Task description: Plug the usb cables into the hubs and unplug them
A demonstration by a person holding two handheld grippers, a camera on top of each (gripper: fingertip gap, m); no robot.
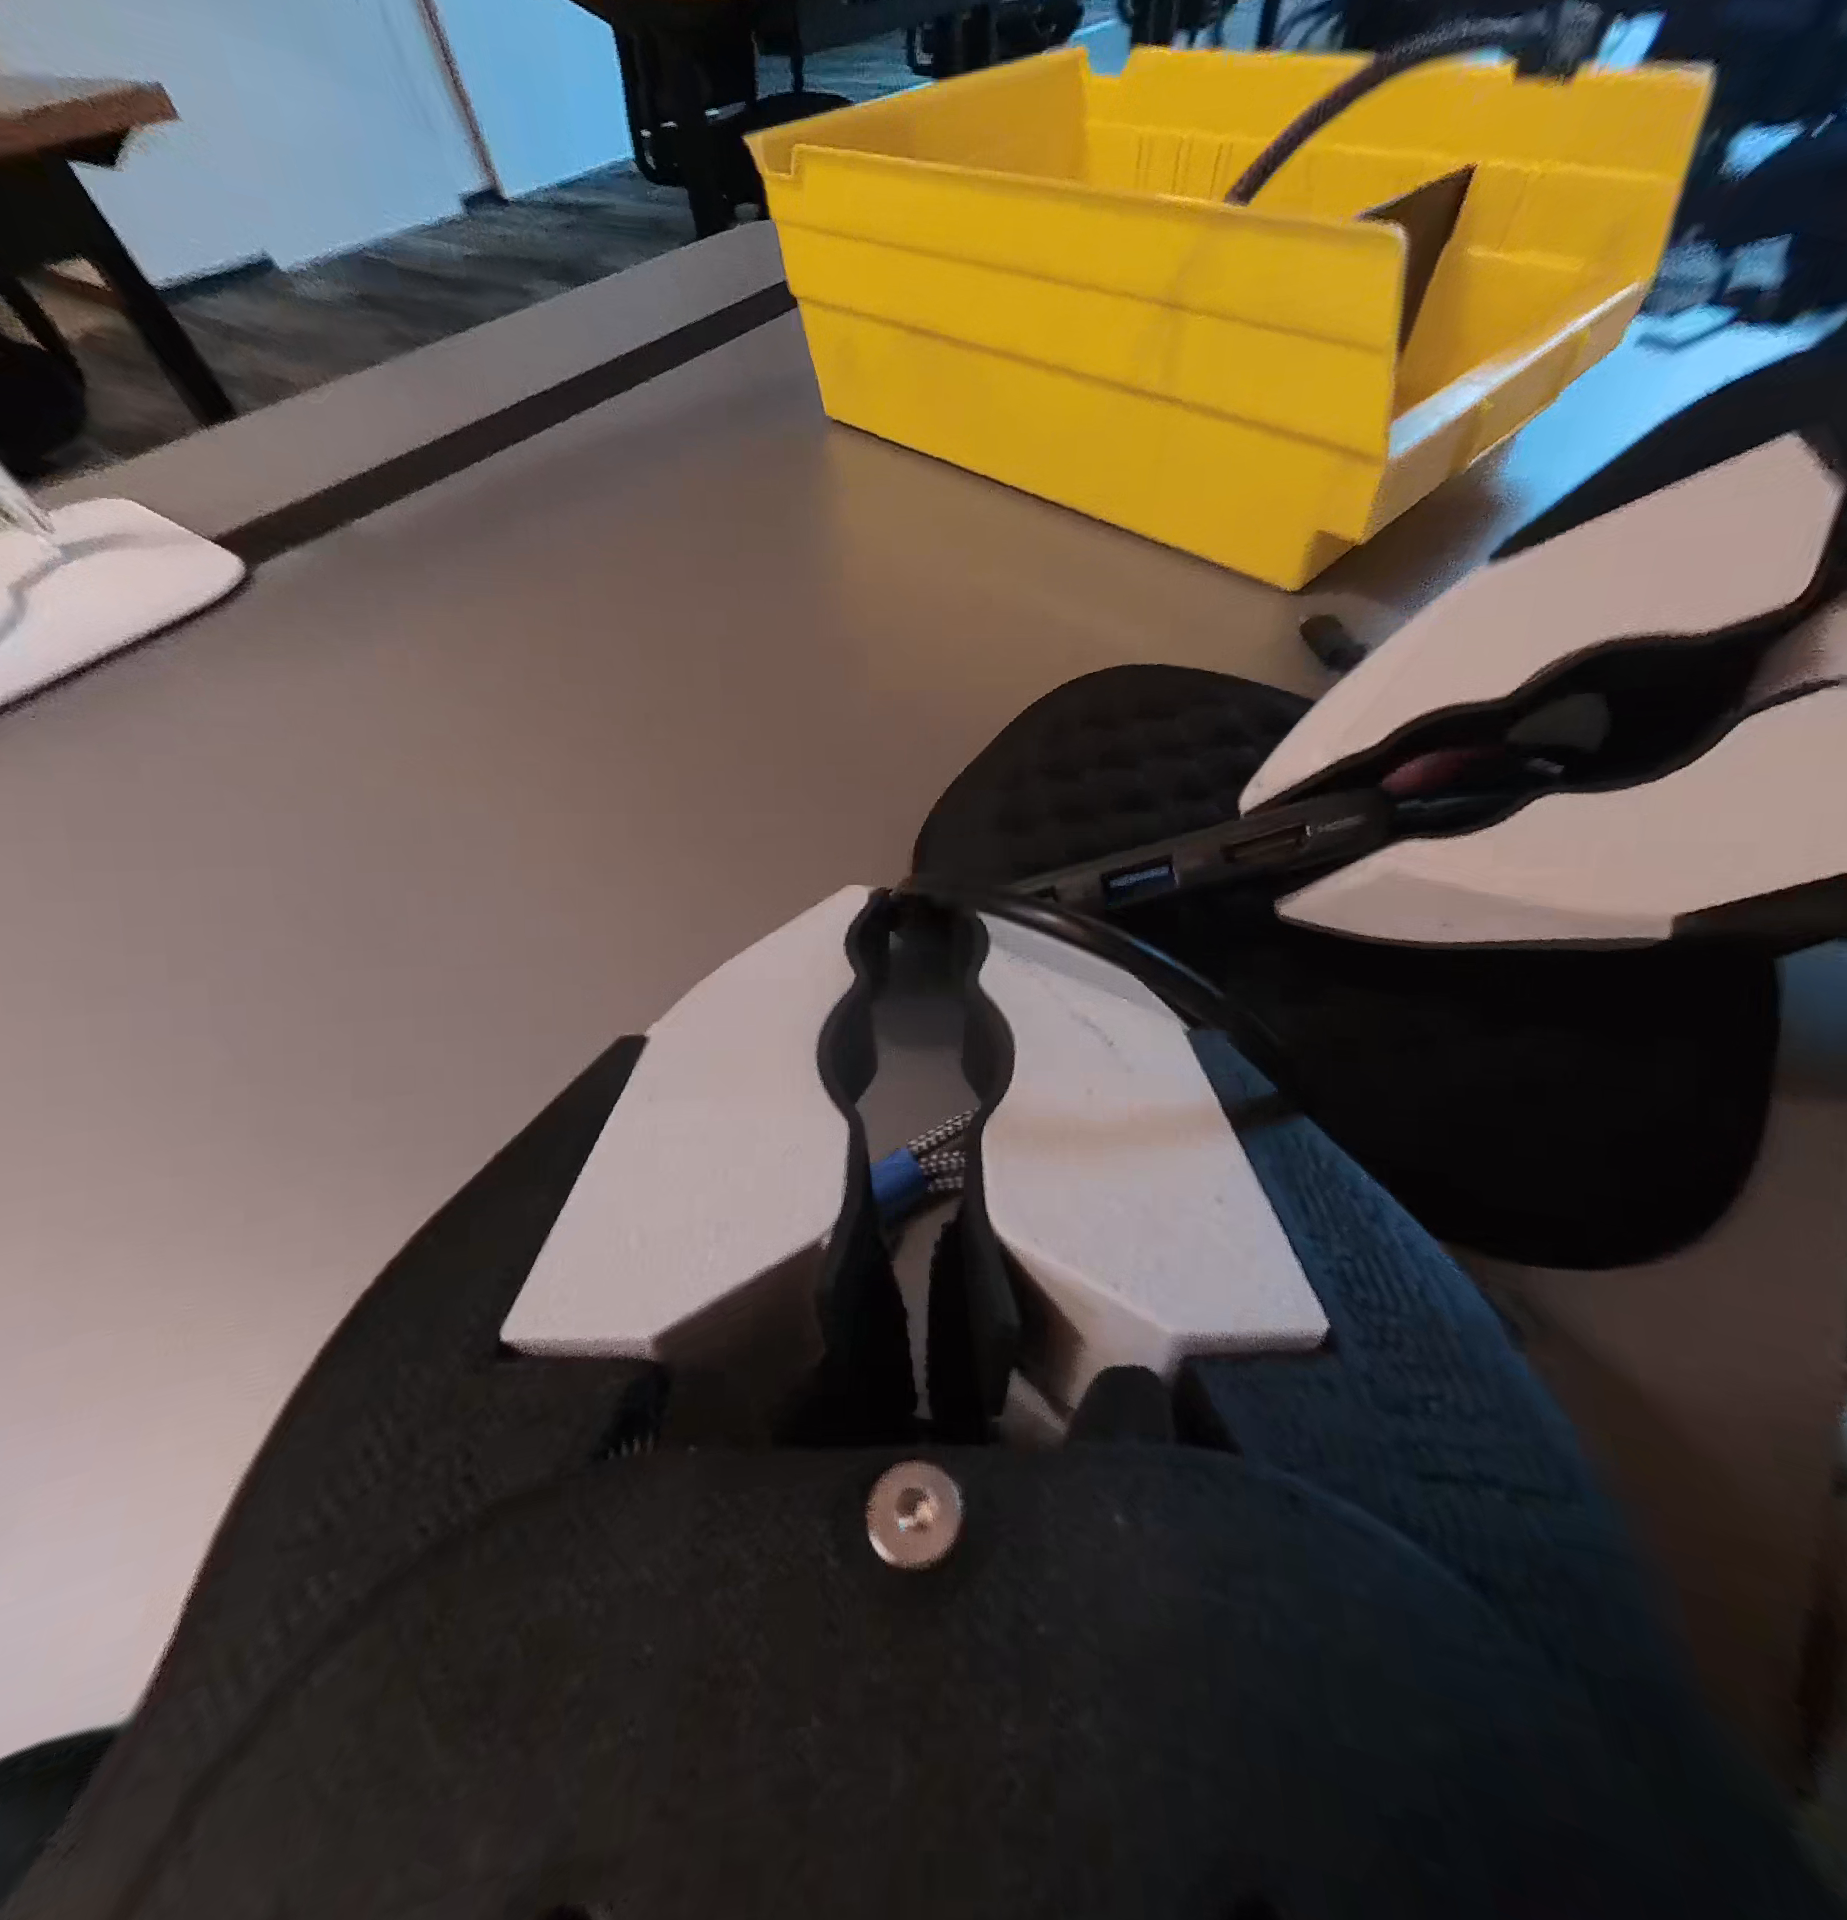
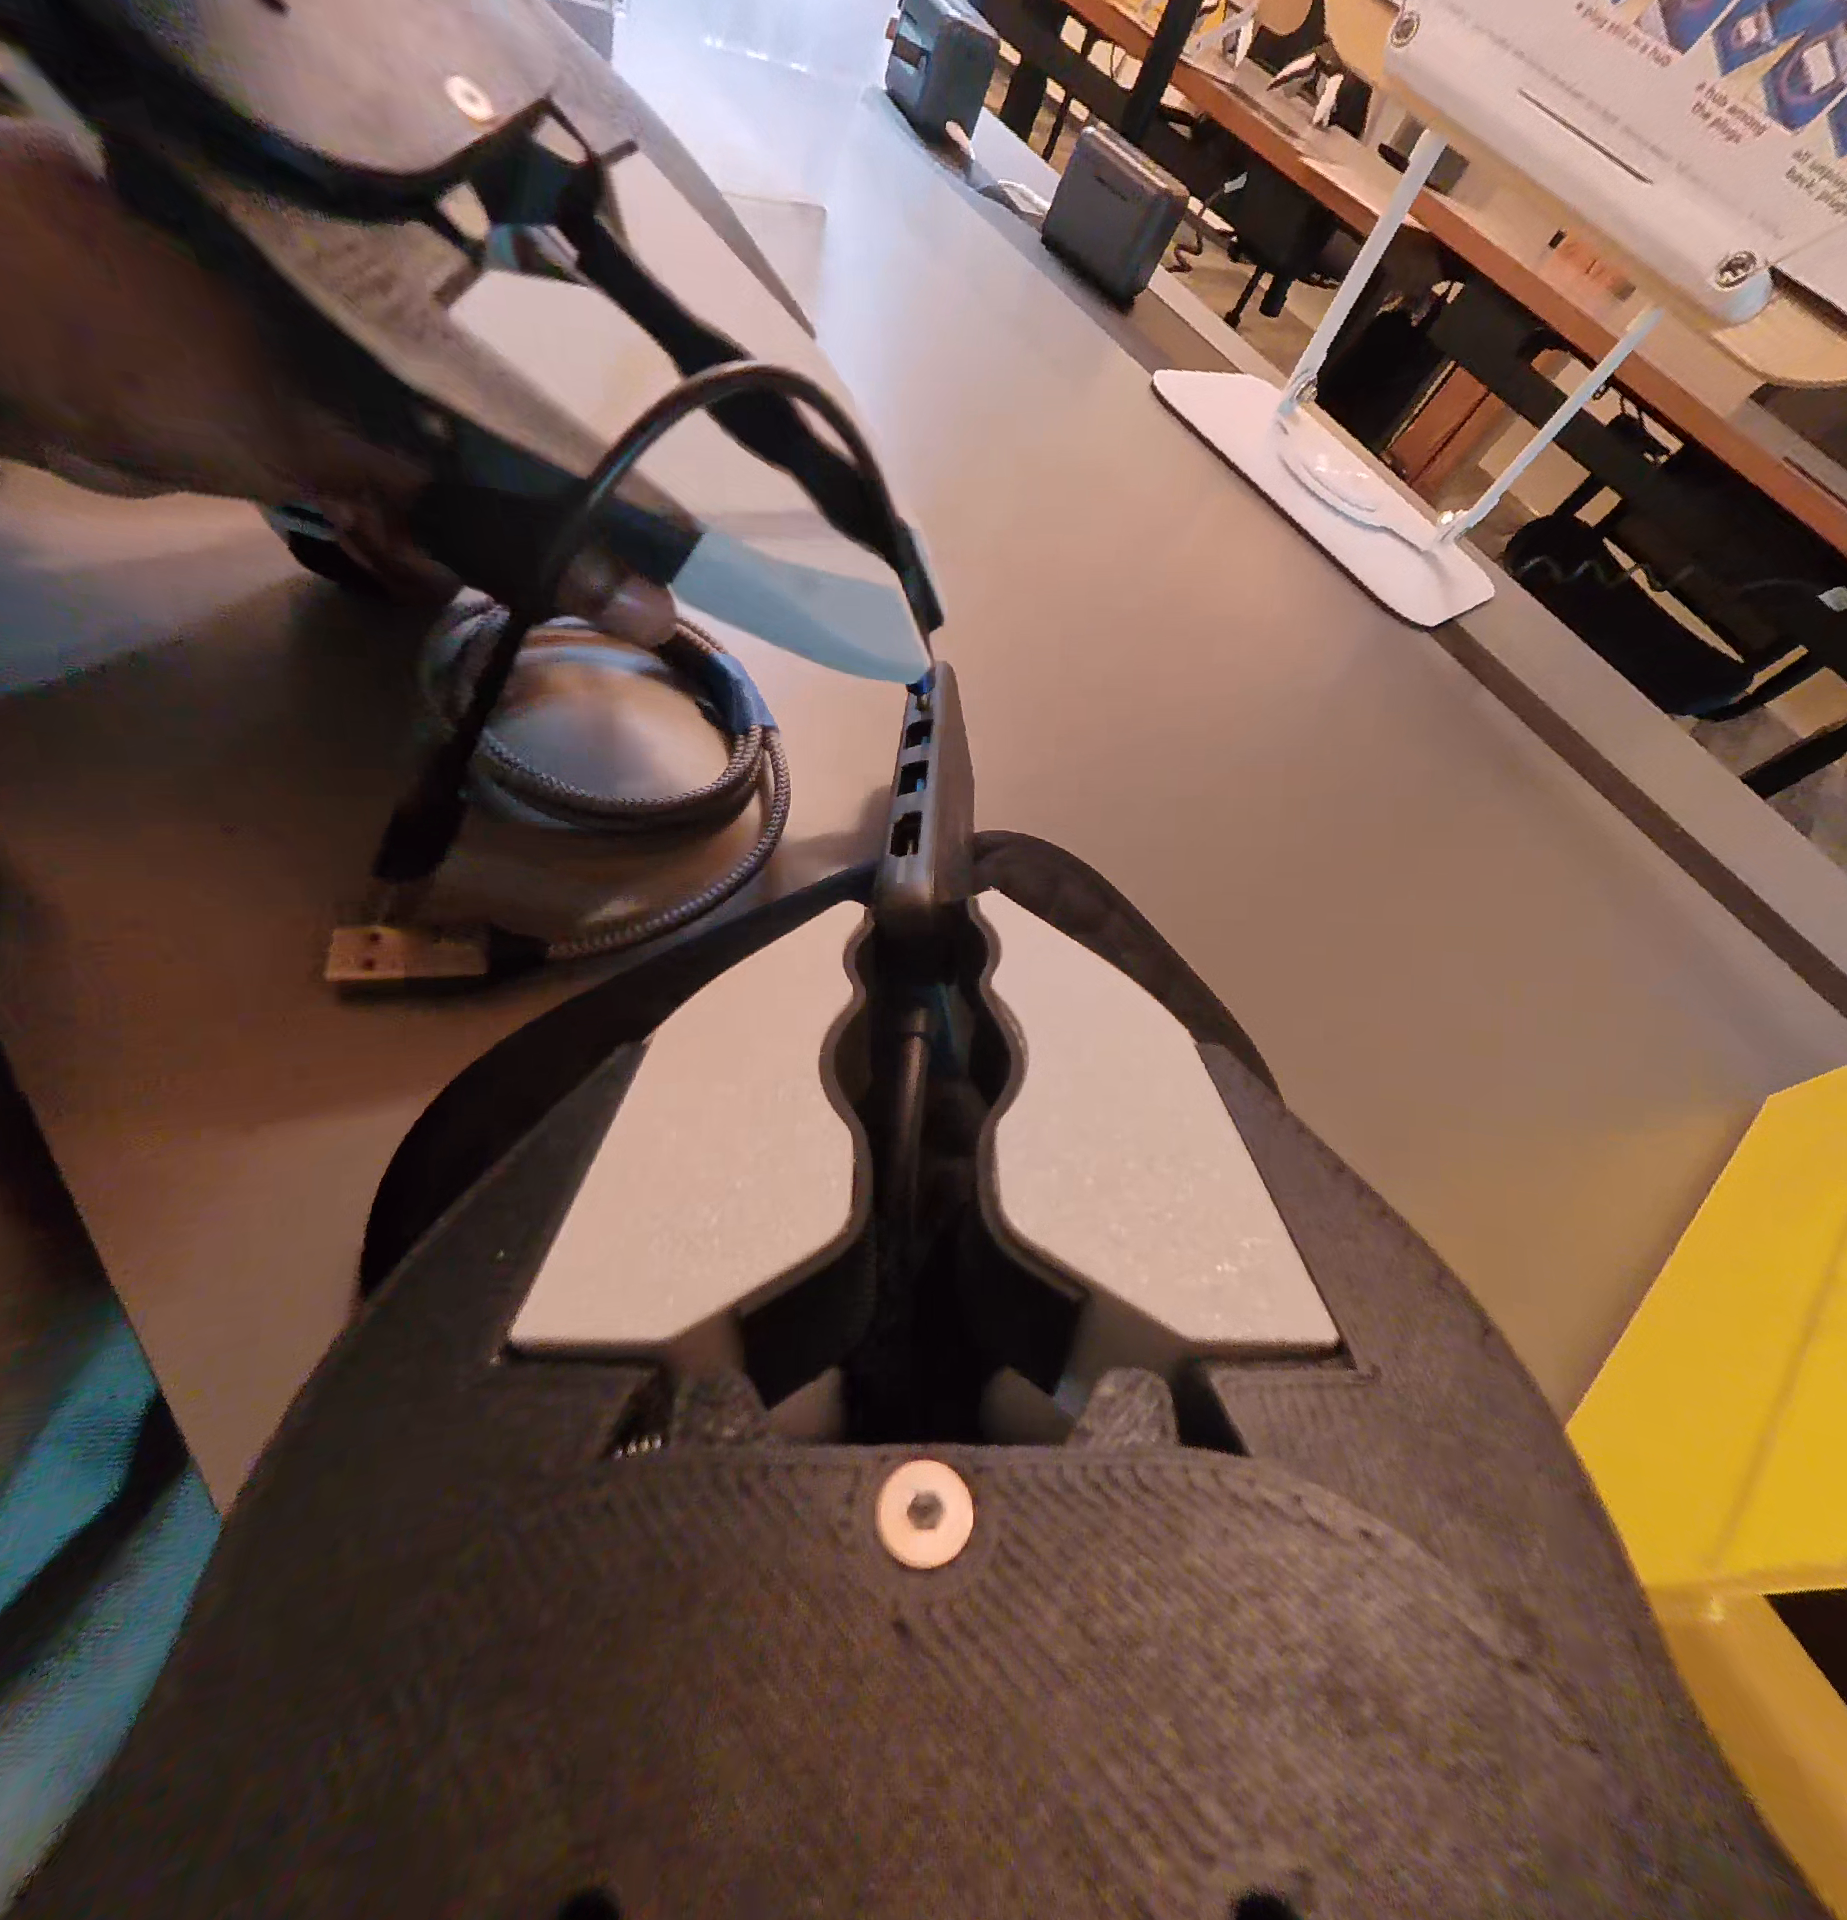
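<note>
two grippers meet just short of the yellow bin: my right gripper clamps the hub steady so my left gripper, pinched on the usb cable, can reach its end port.

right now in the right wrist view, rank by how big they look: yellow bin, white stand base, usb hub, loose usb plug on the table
1. yellow bin, though it is nearest and cut off by the frame
2. white stand base
3. usb hub
4. loose usb plug

The hub and plug look close in size.

The left gripper and right gripper are both pinching closed, their tips nearly meeting.
</note>
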